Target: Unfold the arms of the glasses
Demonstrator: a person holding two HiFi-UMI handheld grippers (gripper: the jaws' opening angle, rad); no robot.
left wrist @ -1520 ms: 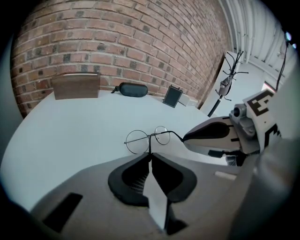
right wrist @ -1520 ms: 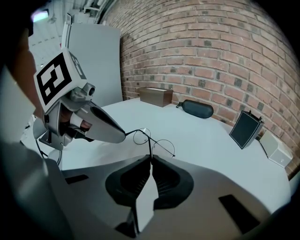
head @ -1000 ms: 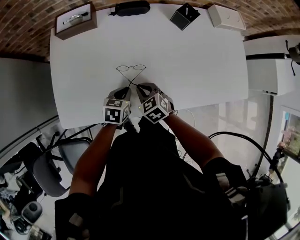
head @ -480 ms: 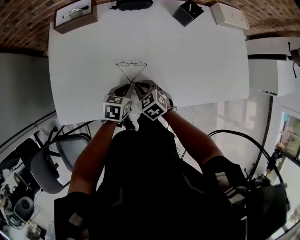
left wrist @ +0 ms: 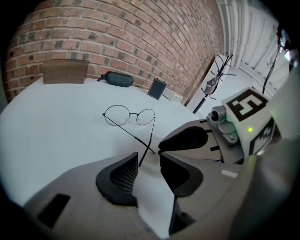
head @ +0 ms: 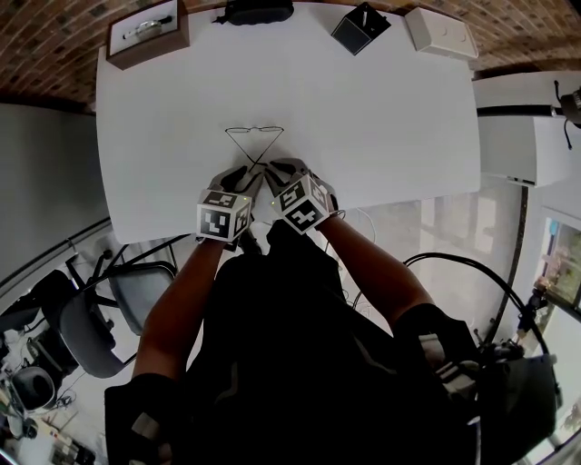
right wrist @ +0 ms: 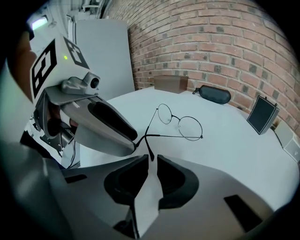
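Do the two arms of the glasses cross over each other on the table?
Yes, the head view shows the arms of the glasses forming an X on the white table.

A white table (head: 381, 118) fills the upper middle of the head view, its far edge against a red-brick wall (head: 54, 45) that runs along the top. A wooden box (head: 145, 36), a black case (head: 259, 11), a small black stand (head: 360, 27) and a white box (head: 438, 32) sit in a row there. Grey floor (head: 45, 182) shows at the left, a grey chair (head: 95, 331) at lower left, and a white cabinet (head: 522, 136) at the right edge.
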